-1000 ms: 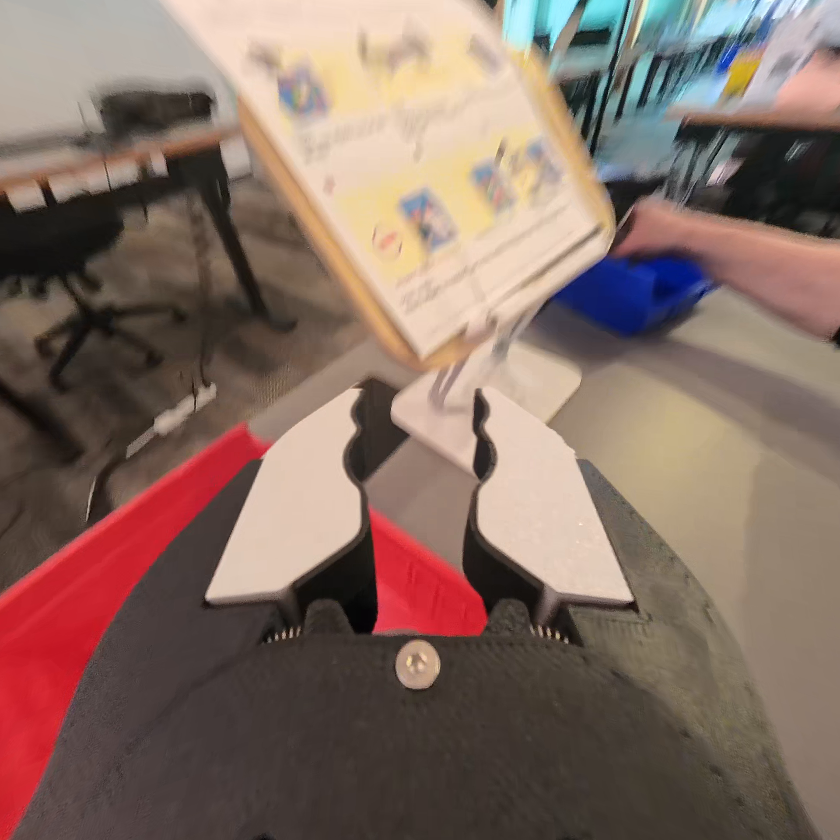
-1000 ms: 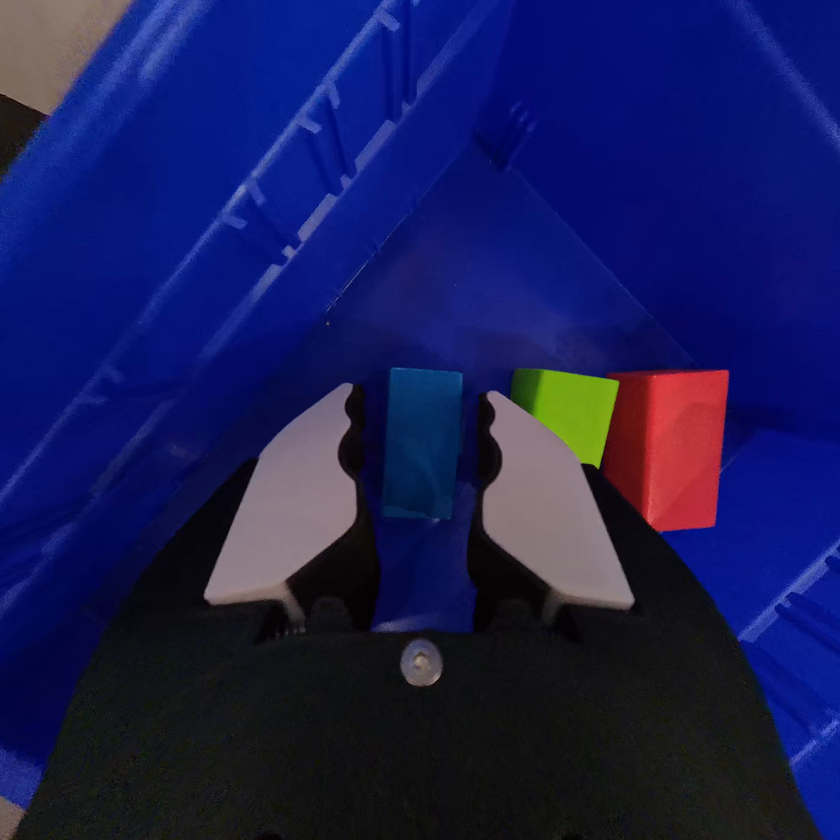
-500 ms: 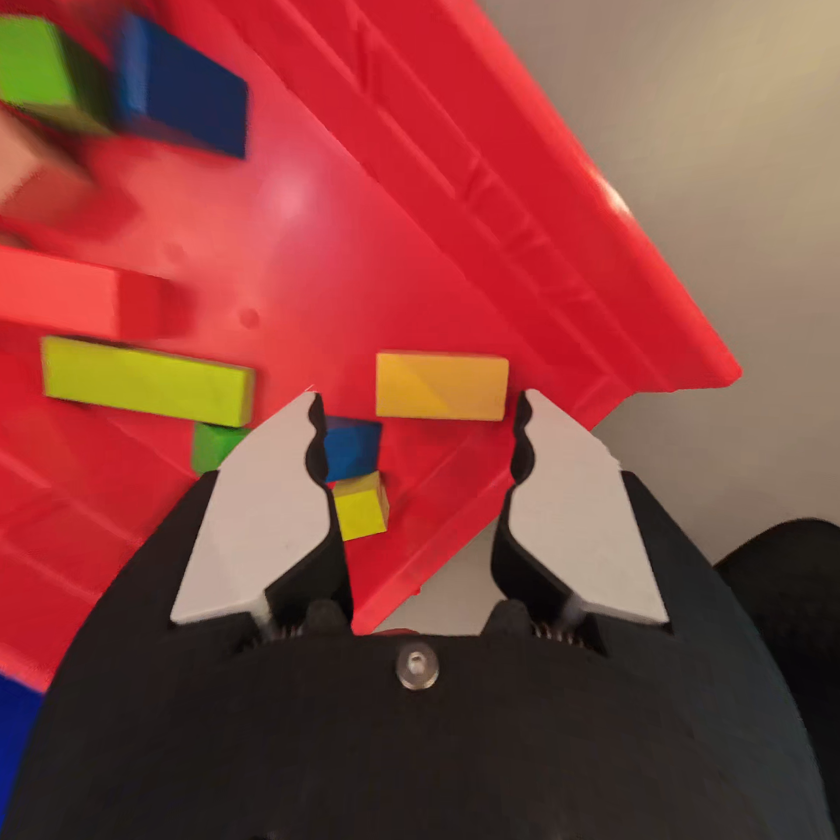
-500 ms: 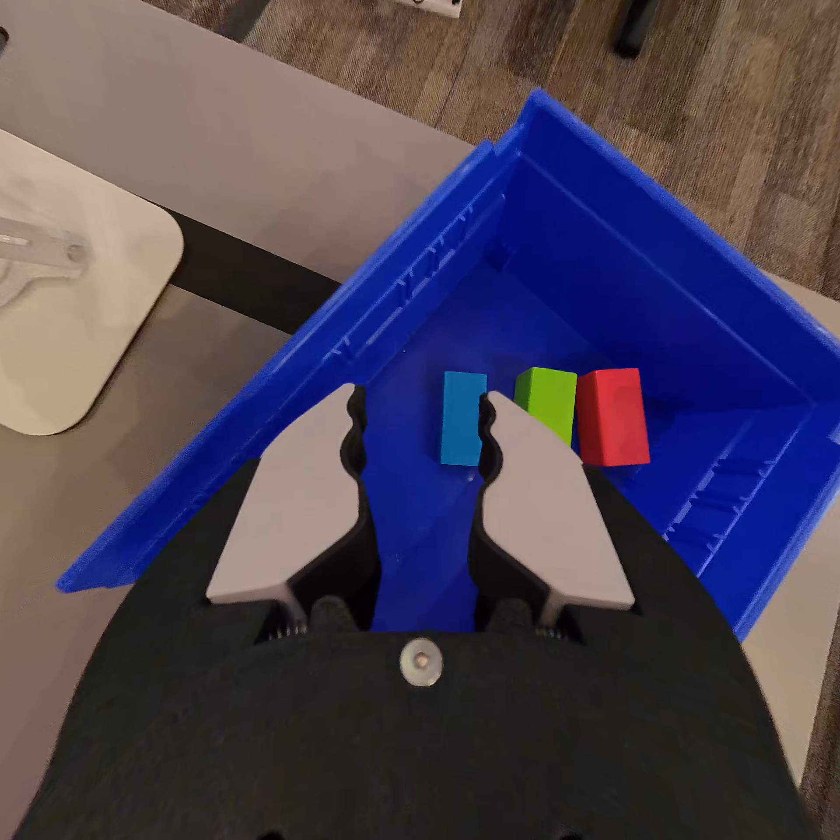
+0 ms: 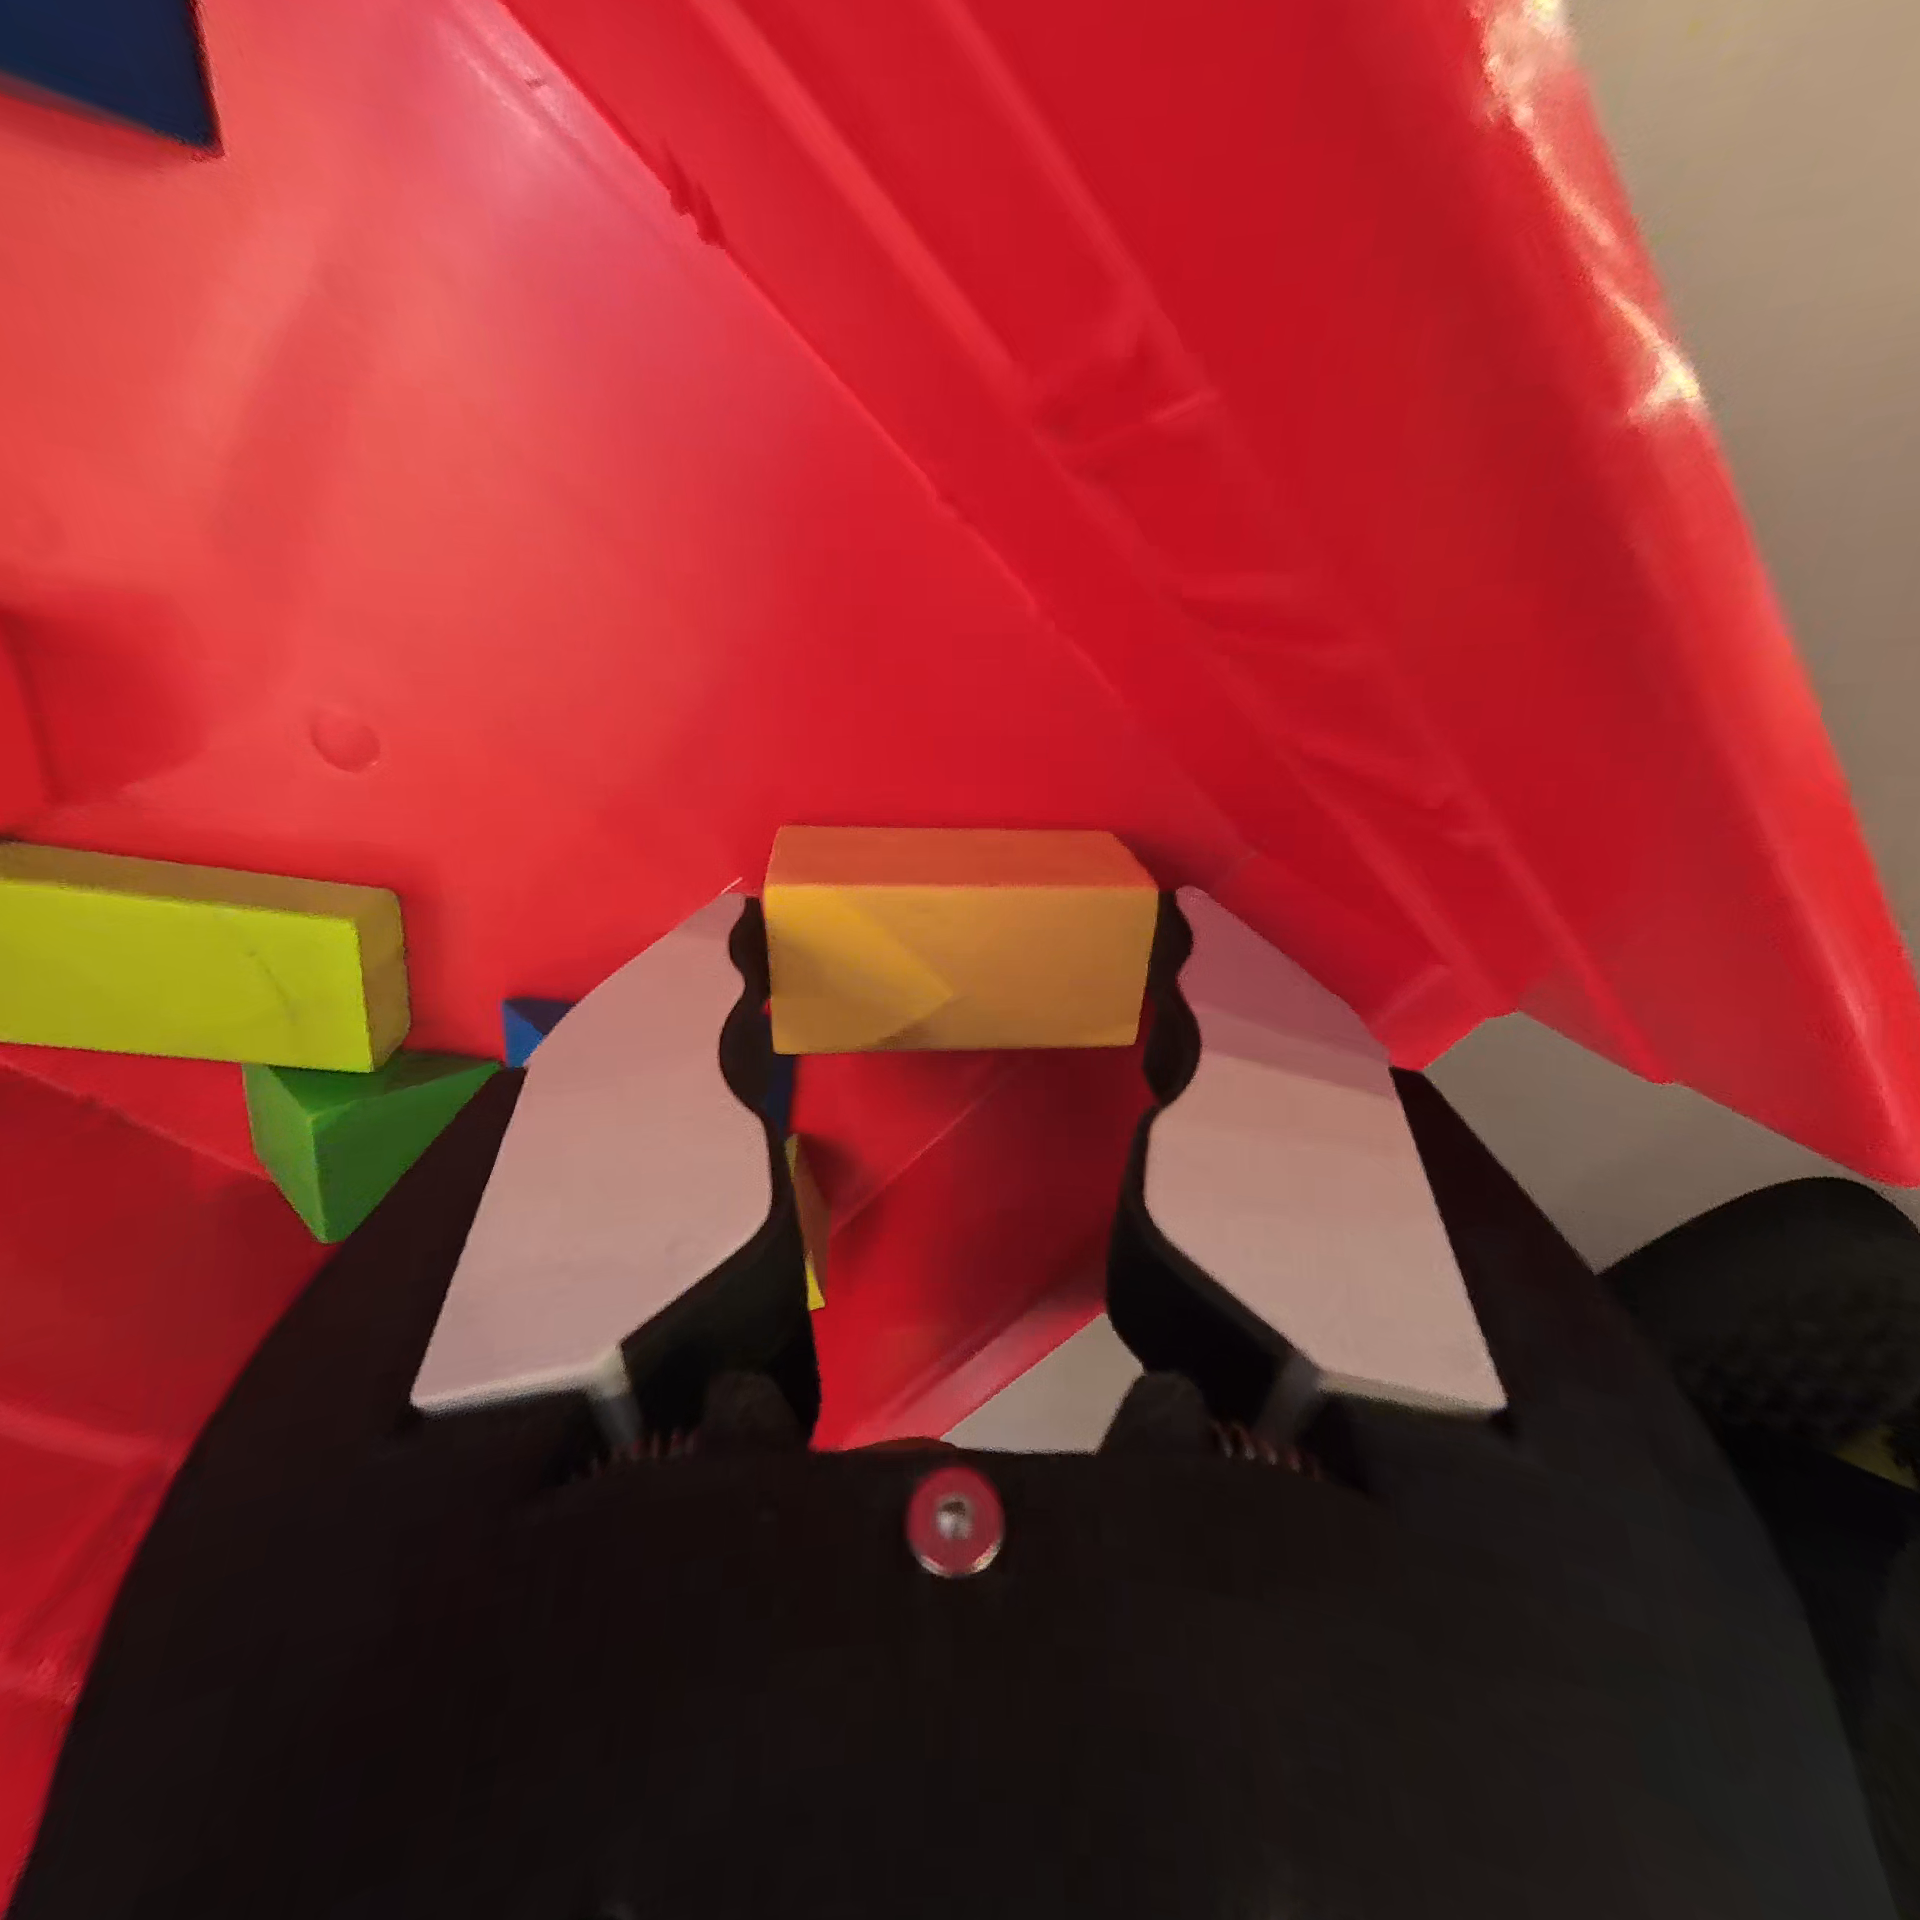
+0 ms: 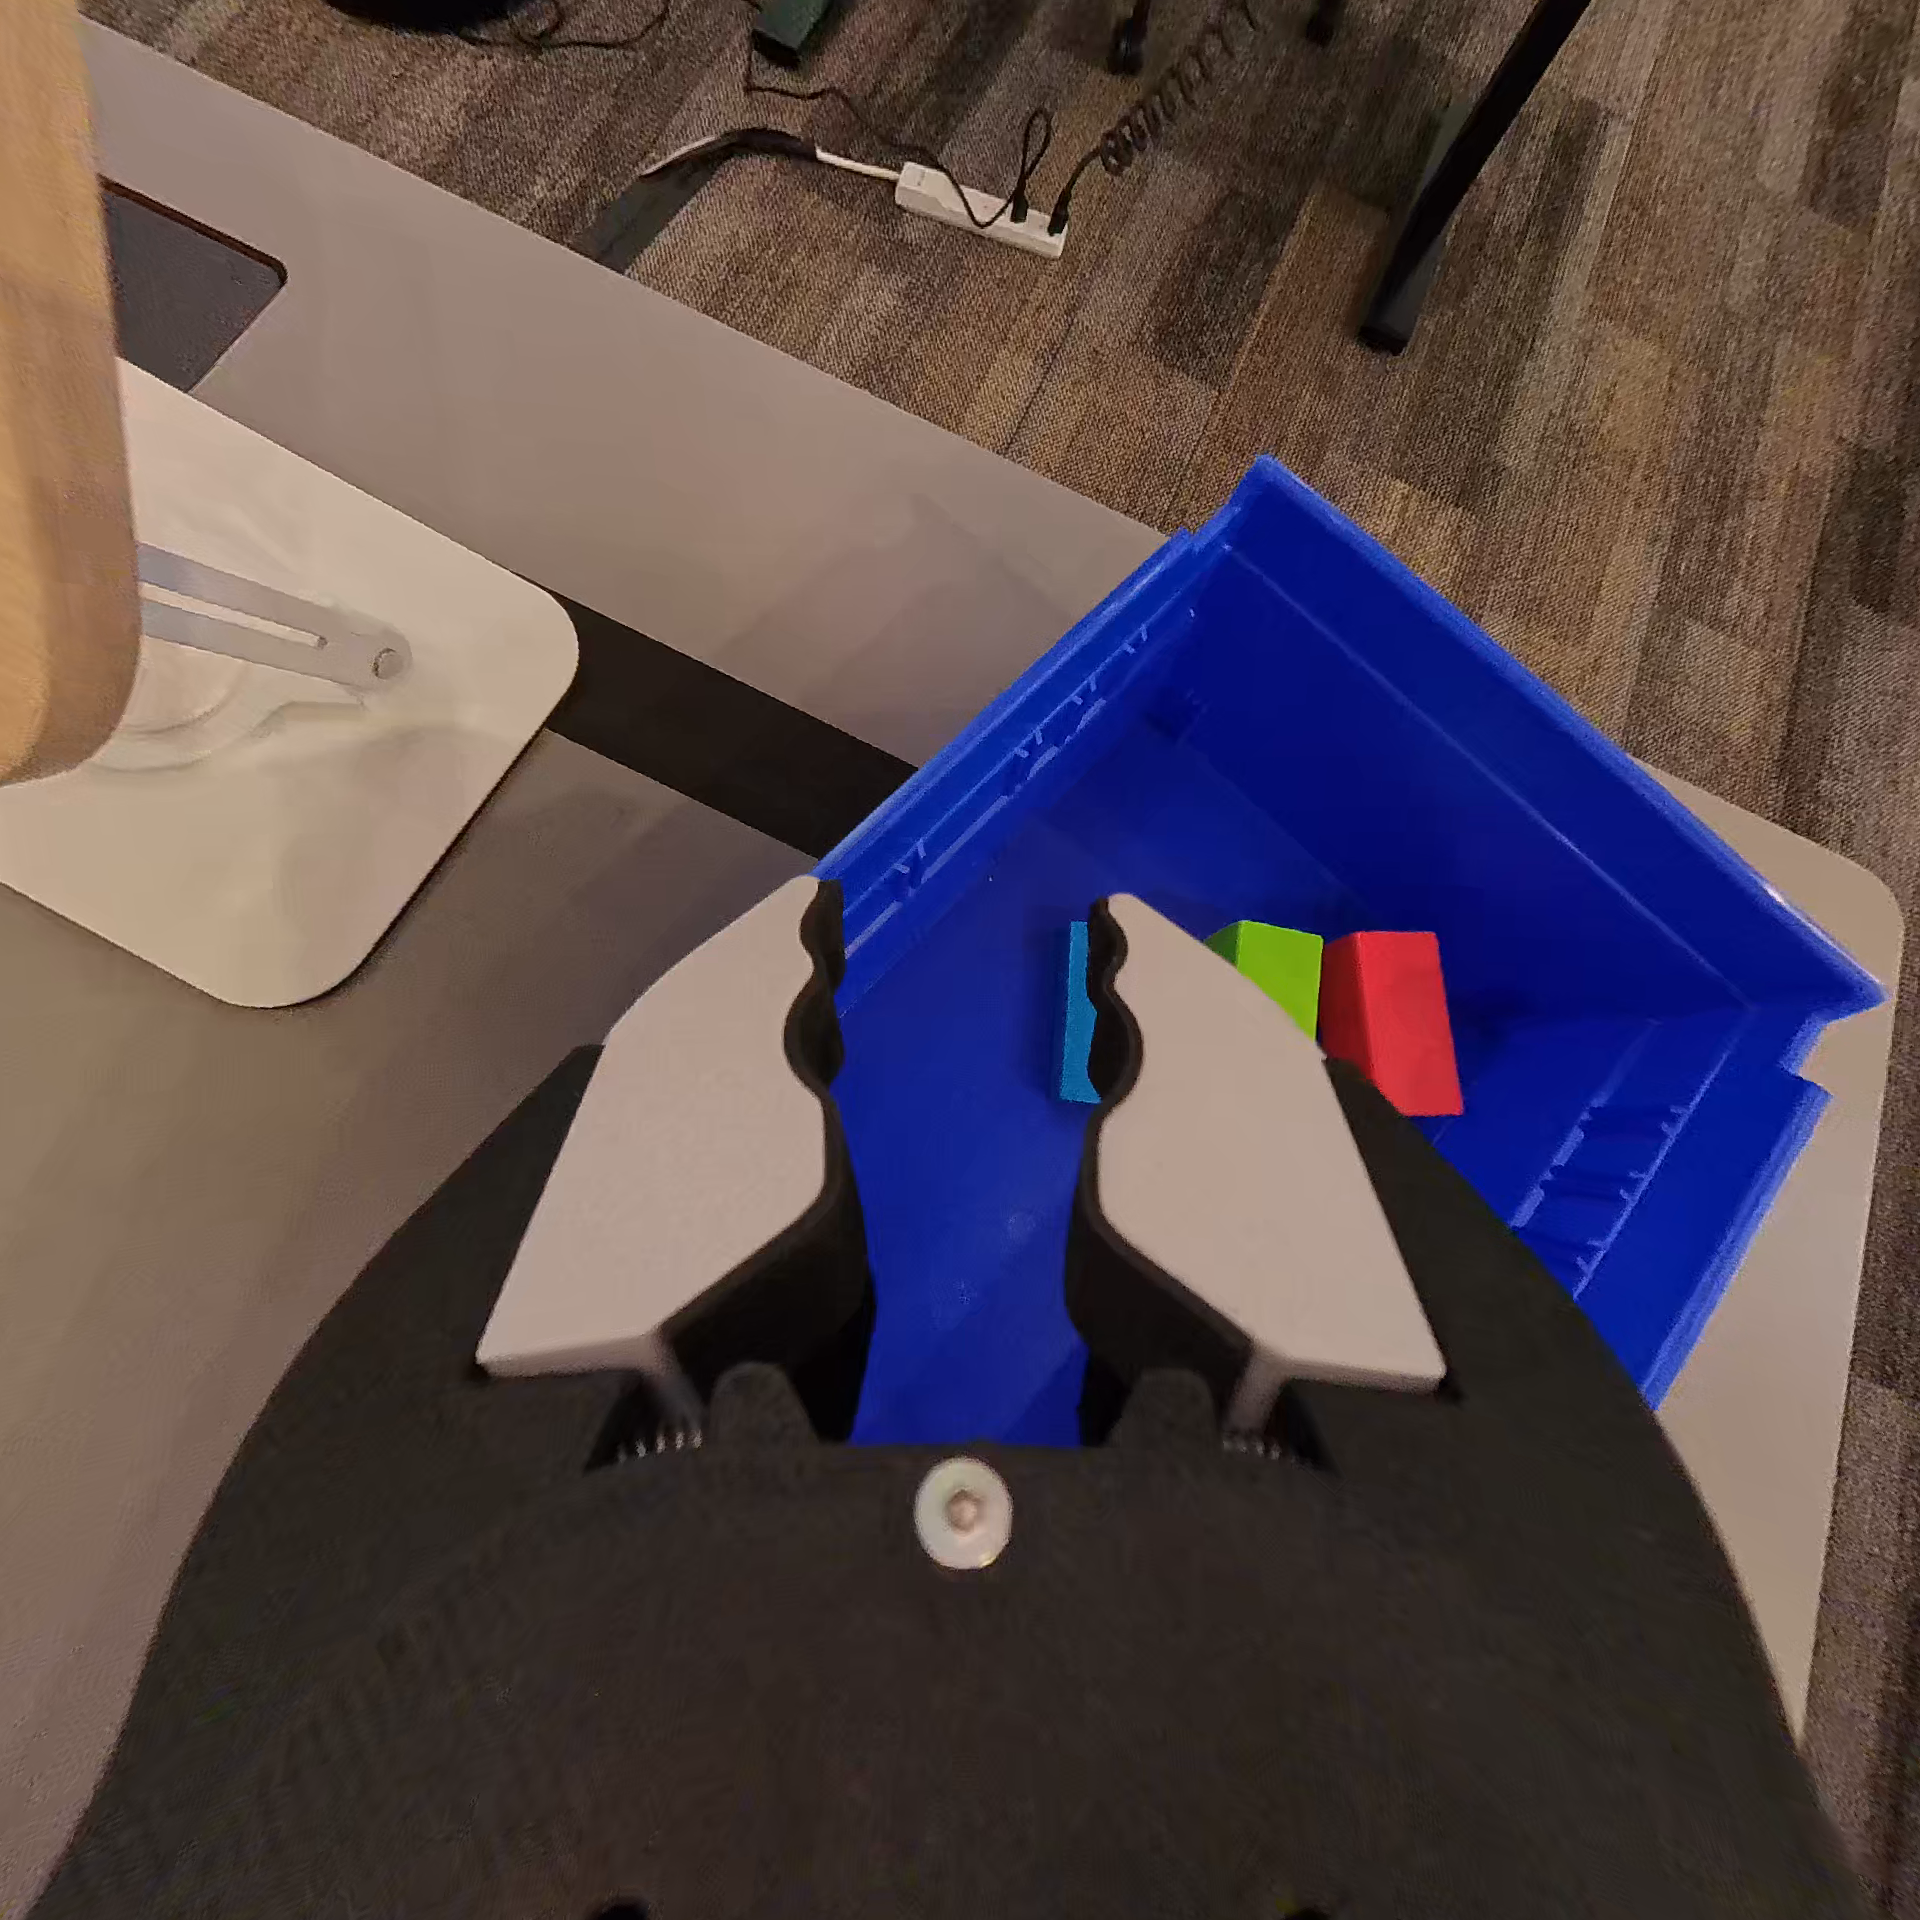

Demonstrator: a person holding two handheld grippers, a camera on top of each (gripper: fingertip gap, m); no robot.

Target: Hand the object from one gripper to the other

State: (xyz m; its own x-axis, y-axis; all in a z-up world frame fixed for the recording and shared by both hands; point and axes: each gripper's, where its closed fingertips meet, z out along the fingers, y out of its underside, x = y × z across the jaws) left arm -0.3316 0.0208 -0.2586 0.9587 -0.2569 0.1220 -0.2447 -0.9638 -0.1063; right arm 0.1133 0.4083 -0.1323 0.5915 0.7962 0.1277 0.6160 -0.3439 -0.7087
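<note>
Pick-up step, handover not started. Left tool (image 5: pixel 958 971) straddles the orange block (image 5: pixel 961 961) in the red bin (image 5: pixel 727 416); pads at its ends, grip unconfirmed. Right tool (image 6: pixel 961 987) apart, empty, above the blue bin (image 6: pixel 1455 727). Next: clamp, lift, meet the right.

Left wrist view, bin (image 5: pixel 935 416): fills upper and left frame; tabletop (image 5: pixel 1766 312) at right edge.
Block between tongs (image 5: pixel 961 951): centre frame, on bin floor, between both fingertips.
Long block (image 5: pixel 187 956): left edge, resting on a wedge block (image 5: pixel 343 1132) below it.
Right wrist view, second bin (image 6: pixel 1455 748): right of centre, on tabletop (image 6: pixel 623 468).
Three blocks: side by side in that bin, leftmost block (image 6: pixel 1075 1018) partly behind the right fingertip, middle block (image 6: pixel 1273 966), rightmost block (image 6: pixel 1387 1018).
Stand base (image 6: pixel 260 779): left frame, on tabletop.
Floor (image 6: pixel 1351 260): upper frame, behind tabletop.
</note>
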